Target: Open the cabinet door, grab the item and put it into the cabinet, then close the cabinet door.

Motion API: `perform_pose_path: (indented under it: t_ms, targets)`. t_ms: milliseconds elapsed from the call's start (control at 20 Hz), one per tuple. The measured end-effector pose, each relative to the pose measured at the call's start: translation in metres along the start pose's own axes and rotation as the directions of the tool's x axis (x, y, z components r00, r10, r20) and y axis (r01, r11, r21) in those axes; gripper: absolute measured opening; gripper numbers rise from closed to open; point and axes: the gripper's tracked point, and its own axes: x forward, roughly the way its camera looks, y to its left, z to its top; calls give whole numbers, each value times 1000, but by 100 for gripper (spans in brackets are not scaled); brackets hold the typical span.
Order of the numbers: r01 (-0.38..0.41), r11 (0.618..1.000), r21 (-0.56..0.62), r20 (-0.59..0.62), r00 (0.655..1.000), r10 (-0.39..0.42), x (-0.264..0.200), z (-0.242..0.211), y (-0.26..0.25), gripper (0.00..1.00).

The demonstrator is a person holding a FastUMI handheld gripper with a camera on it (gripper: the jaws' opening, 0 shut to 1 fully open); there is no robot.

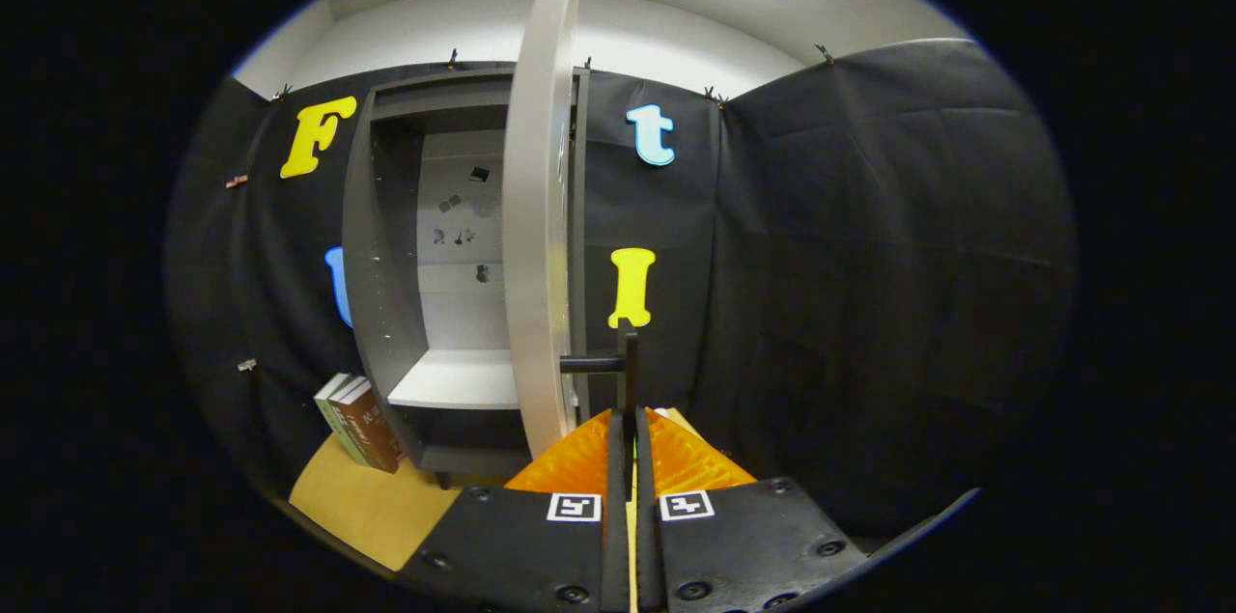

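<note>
The grey cabinet (386, 285) stands on the table against the booth wall. Its pale door (536, 236) is swung out toward me and shows nearly edge-on. Inside, a white shelf (459, 381) and the pale back panel are visible, with nothing on the shelf. A dark handle (628, 367) sticks out from the door's lower edge on a short stem. My gripper (628, 415) is just below it, with the two fingers pressed close together and the handle's bar running down between them. A few books (359, 422) lean against the cabinet's left side.
The tan tabletop (362, 507) lies below the books and the cabinet. Black cloth walls close in behind and on the right.
</note>
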Motion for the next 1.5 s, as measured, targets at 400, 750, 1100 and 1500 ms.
perform_pose_path:
  t_ms: [400,750,1100,1500]
  targets:
    - [-18,999,-46,144,989,24,-51,48,15,52]
    - [-264,965,4,-68,962,264,-40,-44,122,98]
    - [-355,934,35,-411,847,337,4,-232,169,98]
    - [-318,940,125,-640,698,321,38,-394,193,97]
